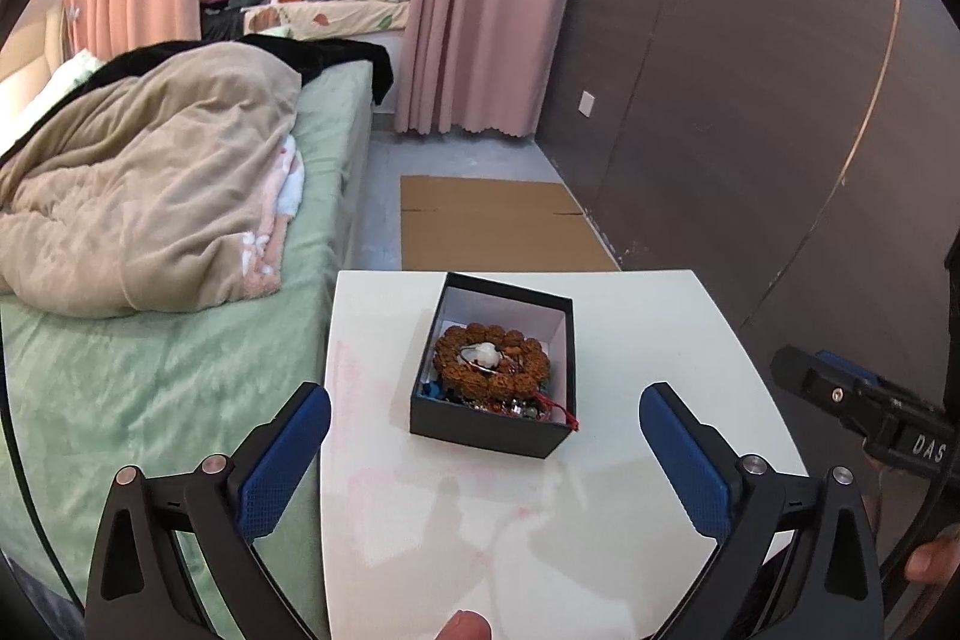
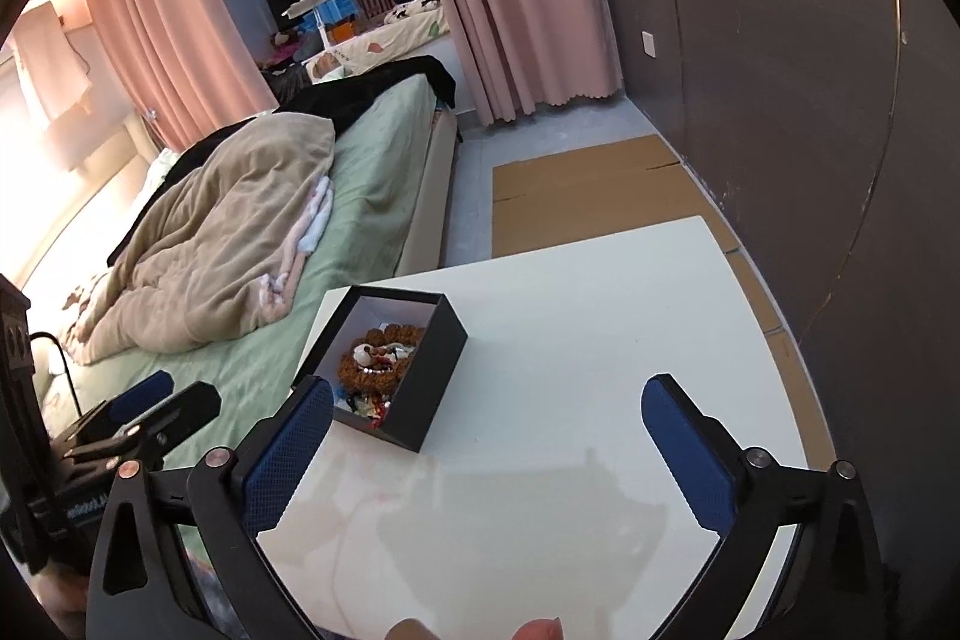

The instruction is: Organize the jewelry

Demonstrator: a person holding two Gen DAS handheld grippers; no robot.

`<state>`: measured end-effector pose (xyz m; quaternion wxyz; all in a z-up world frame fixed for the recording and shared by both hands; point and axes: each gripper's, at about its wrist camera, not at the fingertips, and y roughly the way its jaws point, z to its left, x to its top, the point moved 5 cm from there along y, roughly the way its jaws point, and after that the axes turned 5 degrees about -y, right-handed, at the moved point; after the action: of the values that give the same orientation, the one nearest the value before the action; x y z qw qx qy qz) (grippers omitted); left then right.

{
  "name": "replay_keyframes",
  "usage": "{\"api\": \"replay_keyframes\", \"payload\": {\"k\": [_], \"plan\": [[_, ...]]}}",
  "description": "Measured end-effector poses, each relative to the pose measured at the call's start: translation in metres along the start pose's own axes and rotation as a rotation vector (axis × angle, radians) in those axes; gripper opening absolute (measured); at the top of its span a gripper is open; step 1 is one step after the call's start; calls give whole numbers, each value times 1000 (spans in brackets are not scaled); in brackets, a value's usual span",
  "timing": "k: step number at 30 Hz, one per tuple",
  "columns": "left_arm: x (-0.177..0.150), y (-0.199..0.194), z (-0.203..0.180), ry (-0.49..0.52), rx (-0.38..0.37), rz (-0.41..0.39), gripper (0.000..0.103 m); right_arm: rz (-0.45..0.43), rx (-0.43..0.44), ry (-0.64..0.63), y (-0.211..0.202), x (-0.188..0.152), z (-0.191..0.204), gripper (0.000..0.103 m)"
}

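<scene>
Bed (image 1: 180, 340) with green sheet and a rumpled beige blanket (image 1: 144, 184) fills the room to your left. White table (image 1: 630, 520) stands beside it, flattened cardboard (image 1: 492, 226) on the floor beyond. Your left gripper (image 1: 485, 451) hangs over the table's near half, fingers spread wide, nothing between them. Your right gripper (image 2: 487, 451) is likewise spread wide and empty, over the table's right side. Black box (image 1: 489, 433), lid off, white lining, sits on the table just ahead of the left gripper. Inside it, a brown bead bracelet (image 1: 528, 370) lies flat in a ring, a small white piece (image 1: 483, 355) at its centre. Smaller mixed jewelry (image 1: 516, 407) is heaped at the box's near end; items too small to tell apart.
</scene>
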<state>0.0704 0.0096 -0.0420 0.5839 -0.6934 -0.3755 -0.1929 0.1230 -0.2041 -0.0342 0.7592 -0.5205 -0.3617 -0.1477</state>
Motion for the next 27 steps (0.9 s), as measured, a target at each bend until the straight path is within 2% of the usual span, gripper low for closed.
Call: {"api": "replay_keyframes", "payload": {"k": [9, 14, 27], "plan": [[-9, -10, -16, 85, -2, -25, 103, 1, -9, -39, -10, -7, -4, 103], [-6, -13, -12, 71, -4, -33, 103, 2, 17, -48, -13, -10, -7, 103], [-3, -19, -8, 65, 4, -53, 103, -21, 9, -72, -19, -9, -4, 103]]}}
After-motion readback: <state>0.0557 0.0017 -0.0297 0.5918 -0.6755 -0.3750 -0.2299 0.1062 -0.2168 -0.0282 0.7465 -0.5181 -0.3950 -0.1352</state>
